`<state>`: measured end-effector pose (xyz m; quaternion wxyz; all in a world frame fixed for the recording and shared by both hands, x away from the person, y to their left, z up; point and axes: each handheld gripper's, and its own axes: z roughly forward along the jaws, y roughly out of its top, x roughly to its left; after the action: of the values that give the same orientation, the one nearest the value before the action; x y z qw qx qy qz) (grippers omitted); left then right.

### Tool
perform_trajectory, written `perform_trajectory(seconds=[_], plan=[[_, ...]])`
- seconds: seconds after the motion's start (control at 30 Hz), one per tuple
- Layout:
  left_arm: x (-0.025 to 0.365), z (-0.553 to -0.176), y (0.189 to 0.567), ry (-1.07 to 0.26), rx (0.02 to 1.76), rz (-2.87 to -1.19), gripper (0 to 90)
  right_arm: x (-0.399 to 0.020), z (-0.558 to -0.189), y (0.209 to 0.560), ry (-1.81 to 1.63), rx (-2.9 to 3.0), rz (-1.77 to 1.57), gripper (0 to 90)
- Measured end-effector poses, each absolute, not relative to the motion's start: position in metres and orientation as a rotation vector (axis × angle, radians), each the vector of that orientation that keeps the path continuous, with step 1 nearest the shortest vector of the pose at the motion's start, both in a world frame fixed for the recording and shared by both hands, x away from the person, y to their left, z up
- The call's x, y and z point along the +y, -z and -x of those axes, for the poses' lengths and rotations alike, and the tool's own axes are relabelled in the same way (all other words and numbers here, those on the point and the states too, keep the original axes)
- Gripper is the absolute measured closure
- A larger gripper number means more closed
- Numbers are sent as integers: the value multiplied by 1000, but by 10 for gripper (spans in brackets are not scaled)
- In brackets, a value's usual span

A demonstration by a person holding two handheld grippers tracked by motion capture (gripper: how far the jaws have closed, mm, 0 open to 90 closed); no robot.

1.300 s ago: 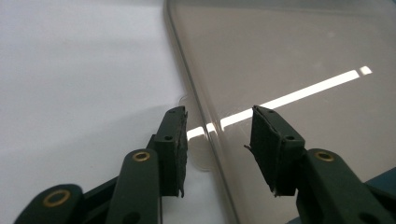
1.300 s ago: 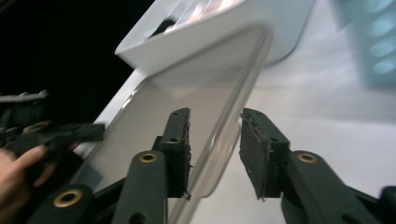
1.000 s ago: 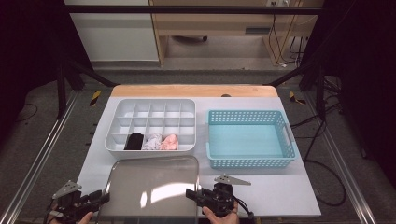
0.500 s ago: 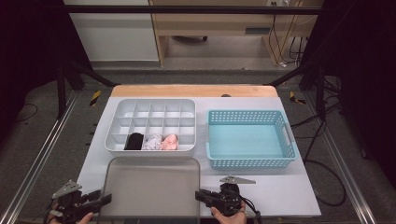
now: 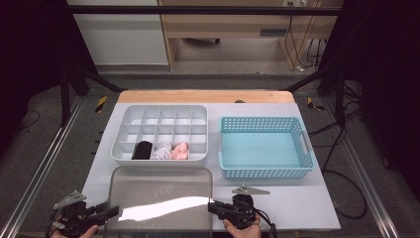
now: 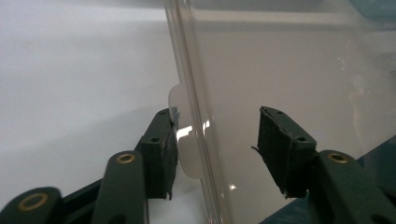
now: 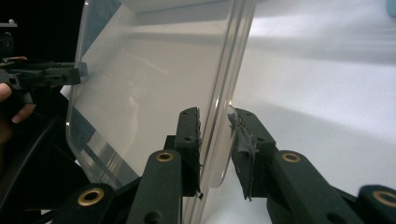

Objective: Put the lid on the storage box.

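Observation:
A clear plastic lid (image 5: pixel 161 198) lies at the table's front, just before the white divided organiser (image 5: pixel 161 111). My left gripper (image 5: pixel 113 212) is at the lid's left edge. In the left gripper view its jaws (image 6: pixel 217 144) straddle the lid's rim (image 6: pixel 191 93) and a small tab; they have just been closing, one pad at the tab and the other well apart. My right gripper (image 5: pixel 213 207) is at the lid's right edge. In the right gripper view its jaws (image 7: pixel 215 140) have just been closing and sit tight on the lid's rim (image 7: pixel 154 84).
The organiser's front row holds a black roll (image 5: pixel 142 150), a grey one (image 5: pixel 161 151) and a pink one (image 5: pixel 181 150). An empty light-blue basket (image 5: pixel 265 171) stands to its right. The lid's front overhangs the table edge. The left gripper (image 7: pixel 46 77) shows beyond the lid.
The right gripper has shifted slightly rightward along the table's front. Glare on the lid vanished and then returned, so the lid's tilt has changed. The left gripper has stayed put.

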<state>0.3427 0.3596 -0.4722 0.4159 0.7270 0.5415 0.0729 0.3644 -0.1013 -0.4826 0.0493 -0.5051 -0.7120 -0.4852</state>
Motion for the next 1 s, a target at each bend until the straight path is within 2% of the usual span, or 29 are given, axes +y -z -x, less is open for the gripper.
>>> perform_trajectory(seconds=[0.33, 1.0], plan=[[363, -331, 459, -242, 1339, -1790, 577, -99, -360, 467, 1518, -2188, 1544, 753], [362, -333, 434, -284, 1297, -1722, 606, -100, -365, 429, 1625, -2265, 1516, 752]])
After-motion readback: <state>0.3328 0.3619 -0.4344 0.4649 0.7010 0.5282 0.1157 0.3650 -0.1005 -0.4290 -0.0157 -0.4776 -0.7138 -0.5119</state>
